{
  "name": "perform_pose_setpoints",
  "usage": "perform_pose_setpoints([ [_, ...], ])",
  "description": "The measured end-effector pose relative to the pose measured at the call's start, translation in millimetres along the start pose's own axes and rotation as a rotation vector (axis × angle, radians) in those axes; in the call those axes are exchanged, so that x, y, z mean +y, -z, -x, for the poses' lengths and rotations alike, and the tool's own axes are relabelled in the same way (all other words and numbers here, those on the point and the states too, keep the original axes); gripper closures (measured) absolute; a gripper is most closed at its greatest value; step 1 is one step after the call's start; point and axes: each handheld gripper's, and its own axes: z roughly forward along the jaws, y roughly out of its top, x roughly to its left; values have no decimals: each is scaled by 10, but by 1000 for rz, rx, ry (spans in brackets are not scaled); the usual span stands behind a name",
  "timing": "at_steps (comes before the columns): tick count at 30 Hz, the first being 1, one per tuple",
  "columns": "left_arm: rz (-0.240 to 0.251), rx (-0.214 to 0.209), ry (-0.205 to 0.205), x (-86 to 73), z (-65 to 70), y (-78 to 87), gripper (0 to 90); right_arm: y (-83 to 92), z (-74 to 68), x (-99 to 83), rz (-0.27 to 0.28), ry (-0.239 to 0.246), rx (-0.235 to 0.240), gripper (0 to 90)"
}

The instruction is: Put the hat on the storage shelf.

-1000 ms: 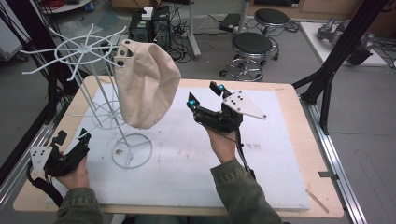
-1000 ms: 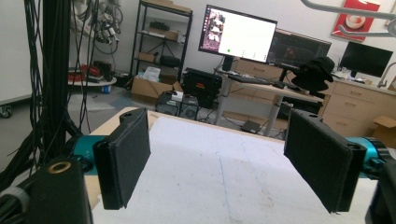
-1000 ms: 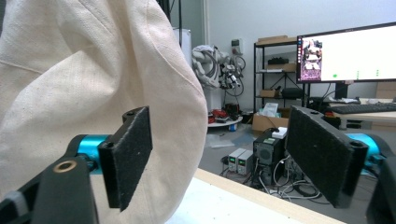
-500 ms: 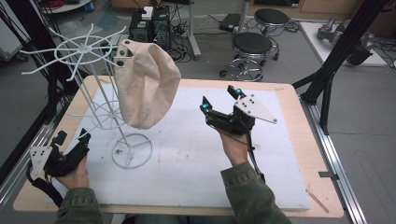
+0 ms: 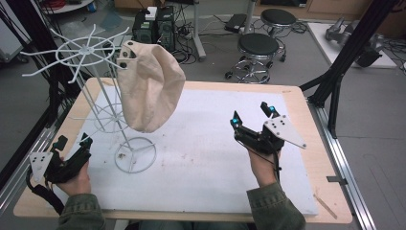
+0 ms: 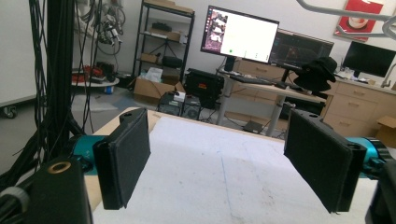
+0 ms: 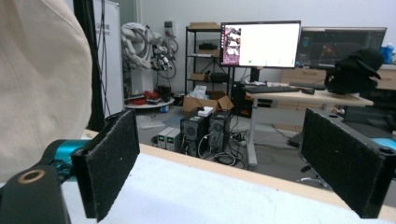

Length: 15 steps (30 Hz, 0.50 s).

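Cream fabric hat, hung by its eyeleted edge from one arm of the white wire rack, sagging in a rounded, pouch-like drape with soft folds, hem near the lower ring of the rack and clear of the worktop. Plain, unprinted canvas; two dark eyelets near the top. In the right gripper view, seen as a pale mass at the left edge.

Looks placed already; step in hand judged as drawing away after the hang. Right gripper well apart from the hat over the white mat, jaws wide apart with nothing between them, having just been opening. Left gripper low by the rack's round base, jaws likewise spread and empty, worktop visible between them in the left gripper view.

To finish well: keep the right gripper's retreat level and away from the cloth, so no pad snags the fabric and pulls it off the arm. Avoid brushing the thin rack, which looks light enough to tip. Check that the hat sits fully over the arm rather than on its tip; if not, re-grip near the eyelets, not the loose crown.

Beyond the worktop: stools, computer boxes on the floor.
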Motion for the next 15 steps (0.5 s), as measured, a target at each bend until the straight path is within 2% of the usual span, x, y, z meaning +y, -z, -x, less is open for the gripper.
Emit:
perform_pose_setpoints([
  [5, 1, -1, -2, 5, -3, 57, 227, 132, 99, -96, -45, -32, -27, 111],
  [8, 2, 1, -5, 13, -13, 96, 227, 210, 139, -146, -54, -52, -48, 111],
  [11, -2, 3, -3, 11, -25, 117, 227, 293, 177, -213, -74, -51, -67, 112],
  [15, -1, 3, -7, 13, -26, 132, 227, 407, 251, -317, -115, -50, -118, 112],
])
